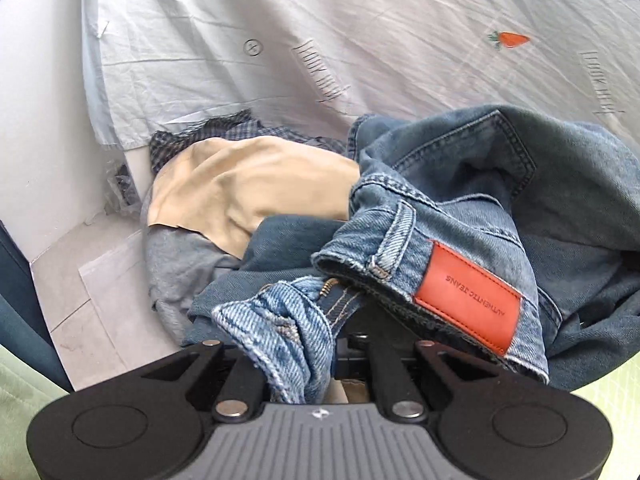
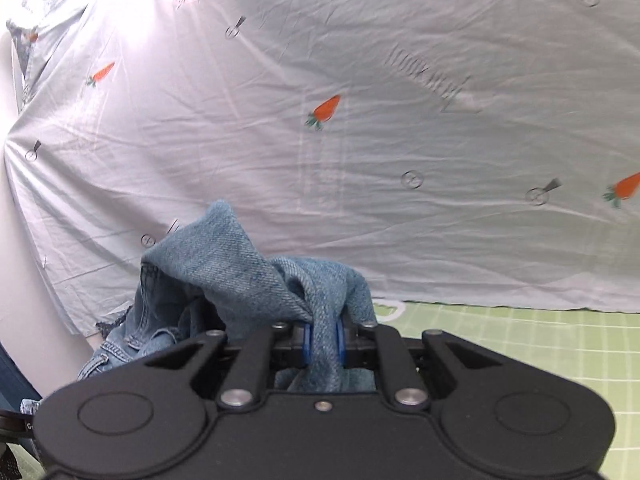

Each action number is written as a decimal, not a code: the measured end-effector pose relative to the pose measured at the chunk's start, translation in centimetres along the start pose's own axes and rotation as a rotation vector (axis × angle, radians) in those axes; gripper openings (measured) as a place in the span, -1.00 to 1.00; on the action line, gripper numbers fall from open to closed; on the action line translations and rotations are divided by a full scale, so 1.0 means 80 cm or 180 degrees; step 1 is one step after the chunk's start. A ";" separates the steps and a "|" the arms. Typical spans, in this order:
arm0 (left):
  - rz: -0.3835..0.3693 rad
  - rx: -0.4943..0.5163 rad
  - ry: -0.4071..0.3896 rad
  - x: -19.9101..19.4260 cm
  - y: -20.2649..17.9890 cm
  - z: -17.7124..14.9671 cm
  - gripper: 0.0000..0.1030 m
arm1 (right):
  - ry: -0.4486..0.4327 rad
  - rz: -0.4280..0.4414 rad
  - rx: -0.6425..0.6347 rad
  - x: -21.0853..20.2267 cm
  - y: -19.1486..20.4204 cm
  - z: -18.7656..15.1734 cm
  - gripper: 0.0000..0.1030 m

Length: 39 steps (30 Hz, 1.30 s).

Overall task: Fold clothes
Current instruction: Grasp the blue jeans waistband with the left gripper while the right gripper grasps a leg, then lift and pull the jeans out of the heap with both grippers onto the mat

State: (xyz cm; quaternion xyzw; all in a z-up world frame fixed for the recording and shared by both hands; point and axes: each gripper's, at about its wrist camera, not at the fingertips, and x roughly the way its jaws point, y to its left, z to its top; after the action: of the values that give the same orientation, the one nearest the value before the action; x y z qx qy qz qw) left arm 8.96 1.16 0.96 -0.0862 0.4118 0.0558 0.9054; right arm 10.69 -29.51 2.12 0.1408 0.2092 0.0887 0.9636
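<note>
Left claw clenched on jeans at waistband, beside orange patch. Right claw clamps another denim fold between blue pads. Two grips likely to spread jeans for folding. Clothes pile beyond left claw; carrot-print sheet behind both.

Carrot-print pale sheet hung behind, green grid mat, white wall

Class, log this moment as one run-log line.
left gripper: shut on jeans | right gripper: shut on jeans | beige garment: in pile
</note>
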 end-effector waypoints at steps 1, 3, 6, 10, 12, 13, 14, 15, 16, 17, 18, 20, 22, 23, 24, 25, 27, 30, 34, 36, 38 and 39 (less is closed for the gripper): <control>-0.0078 0.0046 -0.0014 -0.011 -0.014 -0.008 -0.80 | -0.0053 -0.0090 0.0058 -0.024 -0.018 0.001 -0.76; -0.0268 0.0161 0.0007 -0.028 -0.049 -0.026 -0.80 | -0.0152 -0.0313 0.0067 -0.073 -0.055 0.001 -0.76; -0.0576 0.0392 0.0132 -0.049 -0.113 -0.067 -0.80 | -0.0207 -0.0722 0.0033 -0.146 -0.114 -0.003 -0.75; -0.0858 0.0695 0.0517 -0.047 -0.197 -0.138 -0.76 | 0.0068 -0.1442 0.0068 -0.216 -0.199 -0.026 -0.64; -0.0917 0.0820 0.0744 -0.043 -0.230 -0.177 -0.70 | 0.0418 -0.1753 0.0053 -0.236 -0.240 -0.052 -0.48; -0.0915 0.0878 0.0848 -0.042 -0.243 -0.196 -0.67 | 0.0609 -0.1888 0.0066 -0.246 -0.259 -0.068 -0.45; -0.0914 0.0936 0.0952 -0.042 -0.256 -0.215 -0.65 | 0.0751 -0.1977 0.0092 -0.260 -0.277 -0.087 -0.45; -0.0912 0.0994 0.1056 -0.041 -0.269 -0.234 -0.64 | 0.0826 -0.2021 0.0142 -0.274 -0.289 -0.105 -0.43; -0.0910 0.1052 0.1160 -0.041 -0.283 -0.253 -0.64 | 0.0877 -0.2055 0.0202 -0.288 -0.299 -0.121 -0.34; -0.0858 0.1085 0.1157 -0.045 -0.289 -0.266 -0.62 | 0.0905 -0.2070 0.0286 -0.301 -0.309 -0.133 -0.25; -0.0817 0.1060 0.1160 -0.047 -0.291 -0.273 -0.61 | 0.0917 -0.2073 0.0386 -0.314 -0.318 -0.143 -0.23; -0.0736 0.1009 0.1167 -0.050 -0.296 -0.287 -0.56 | 0.0941 -0.2047 0.0566 -0.335 -0.334 -0.160 -0.22; -0.0646 0.0920 0.1172 -0.049 -0.298 -0.295 -0.47 | 0.0982 -0.1986 0.0621 -0.343 -0.346 -0.170 -0.14; -0.0608 0.0887 0.1177 -0.049 -0.298 -0.298 -0.37 | 0.0989 -0.1934 0.0626 -0.344 -0.351 -0.173 -0.05; -0.0570 0.0854 0.1182 -0.049 -0.298 -0.302 -0.33 | 0.0988 -0.1873 0.0633 -0.346 -0.355 -0.174 0.00; -0.0553 0.0826 0.1189 -0.049 -0.298 -0.305 -0.27 | 0.0988 -0.1811 0.0641 -0.347 -0.359 -0.176 0.06; -0.0521 0.0770 0.1202 -0.049 -0.298 -0.312 -0.19 | 0.0942 -0.1663 0.0755 -0.345 -0.369 -0.176 0.14; -0.0524 0.0697 0.1178 -0.054 -0.300 -0.318 -0.03 | 0.0910 -0.1544 0.0932 -0.333 -0.384 -0.171 0.23; -0.0660 0.0569 0.1096 -0.048 -0.310 -0.307 0.38 | 0.0977 -0.1555 0.0952 -0.305 -0.399 -0.164 0.22; -0.0756 0.0507 0.1050 -0.041 -0.316 -0.299 0.45 | 0.1055 -0.1499 0.0974 -0.288 -0.409 -0.163 0.19; -0.0775 0.0477 0.1095 -0.026 -0.328 -0.294 0.45 | 0.1118 -0.1402 0.1019 -0.268 -0.420 -0.162 0.18; -0.0779 0.0456 0.1123 -0.018 -0.334 -0.292 0.45 | 0.1162 -0.1360 0.1036 -0.258 -0.426 -0.162 0.18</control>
State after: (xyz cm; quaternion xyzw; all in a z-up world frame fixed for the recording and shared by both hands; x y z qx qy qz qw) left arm -4.57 -29.74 -10.12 -0.0795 0.5532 -0.0998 0.8232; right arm -9.53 -63.38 -11.92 0.2277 0.4149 -0.1264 0.8718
